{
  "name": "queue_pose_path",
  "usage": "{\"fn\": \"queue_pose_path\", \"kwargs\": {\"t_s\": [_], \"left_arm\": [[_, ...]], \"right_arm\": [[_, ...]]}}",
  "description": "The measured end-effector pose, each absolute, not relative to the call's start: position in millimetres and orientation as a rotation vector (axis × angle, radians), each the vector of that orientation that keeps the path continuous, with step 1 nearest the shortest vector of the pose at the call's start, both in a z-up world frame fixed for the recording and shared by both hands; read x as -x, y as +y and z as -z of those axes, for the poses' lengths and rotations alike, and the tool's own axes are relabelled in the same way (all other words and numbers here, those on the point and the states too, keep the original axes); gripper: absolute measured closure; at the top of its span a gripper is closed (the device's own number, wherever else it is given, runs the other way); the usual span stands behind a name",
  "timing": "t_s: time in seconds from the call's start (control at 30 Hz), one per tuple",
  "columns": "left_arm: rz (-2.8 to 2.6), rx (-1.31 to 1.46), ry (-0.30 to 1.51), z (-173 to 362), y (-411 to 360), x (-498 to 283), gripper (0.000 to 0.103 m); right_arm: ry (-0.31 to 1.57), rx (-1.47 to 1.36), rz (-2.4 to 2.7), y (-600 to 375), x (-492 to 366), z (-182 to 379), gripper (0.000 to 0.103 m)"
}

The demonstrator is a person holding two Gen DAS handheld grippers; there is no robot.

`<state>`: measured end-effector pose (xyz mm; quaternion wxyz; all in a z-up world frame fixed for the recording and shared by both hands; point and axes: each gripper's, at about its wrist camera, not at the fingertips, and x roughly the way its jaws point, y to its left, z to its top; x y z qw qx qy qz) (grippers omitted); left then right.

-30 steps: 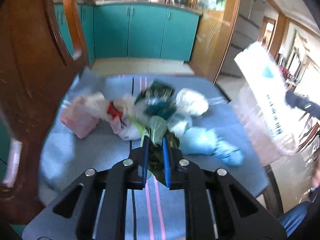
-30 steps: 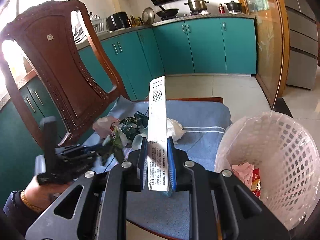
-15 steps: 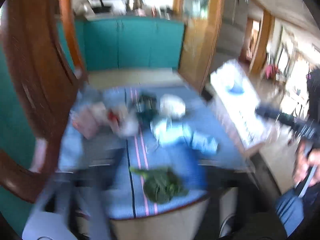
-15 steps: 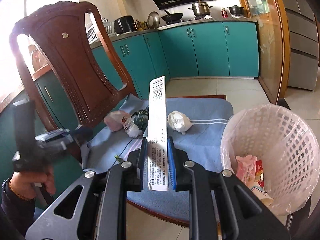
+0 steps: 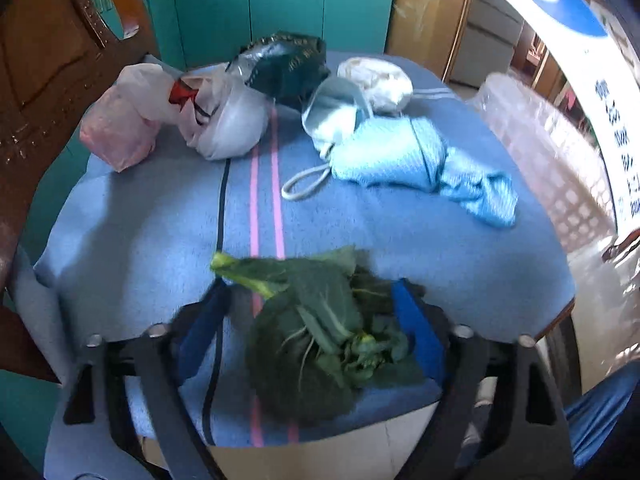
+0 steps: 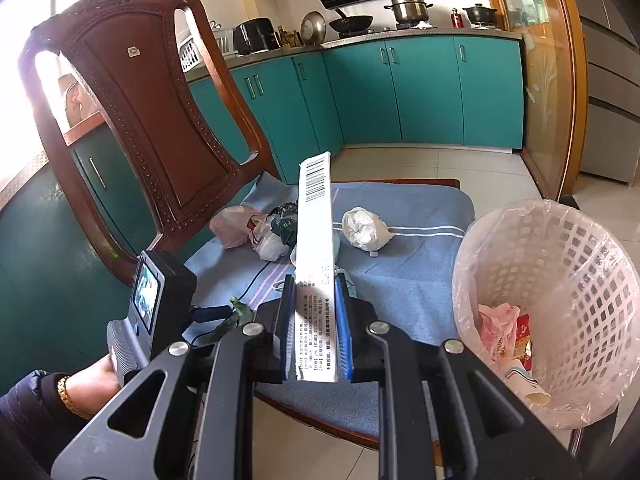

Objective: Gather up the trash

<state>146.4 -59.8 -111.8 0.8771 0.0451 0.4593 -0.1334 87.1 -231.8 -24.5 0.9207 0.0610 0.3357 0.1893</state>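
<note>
Left wrist view. We see the left gripper (image 5: 310, 312) low over a blue cloth (image 5: 120, 248) spread on a chair seat. Its jaws stand wide and have just been closing; one bunch of green leaves (image 5: 320, 332) lies on the cloth between them. The right pad is at the leaves' edge; whether it touches them we cannot tell. The left pad stands clear. Farther back we count five pieces of trash: one pink bag (image 5: 120, 132), one white bag (image 5: 232, 124), one dark green wrapper (image 5: 288, 64), one white paper wad (image 5: 376, 80) and one light blue bundle (image 5: 404, 152) with a cord loop.

Right wrist view. The right gripper (image 6: 316, 320) is clamped narrowly on one tall white box (image 6: 316, 248), held upright with its barcode at the top, above the near edge of the seat. One white basket (image 6: 592, 280), lined with a clear bag, stands beside the chair (image 6: 140, 112) on the right and holds a few wrappers. At lower left, one hand (image 6: 96, 376) grips the other tool.
</note>
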Motion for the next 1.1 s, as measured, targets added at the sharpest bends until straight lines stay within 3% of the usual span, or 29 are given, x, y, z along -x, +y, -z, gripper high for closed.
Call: {"fn": "queue_pose_path", "kwargs": {"t_s": [0.03,0.07,0.17,0.6,1.1], "left_arm": [[0.281,-0.076,0.956,110,-58,-148,0.056],[0.284,-0.056,0.958,109,-55,-149,0.069],[0.31,-0.015,0.954,103,-48,-150,0.08],[0.305,0.061,0.594,-6,-7,-93,0.083],[0.298,0.048,0.575,-11,4,-84,0.083]], "right_arm": [[0.69,-0.124,-0.39,-232,-87,24,0.084],[0.691,-0.123,-0.39,-231,-87,25,0.084],[0.692,-0.12,-0.393,-232,-86,25,0.084],[0.678,-0.112,-0.396,-232,-83,25,0.084],[0.698,-0.07,-0.414,-214,-85,28,0.084]]}}
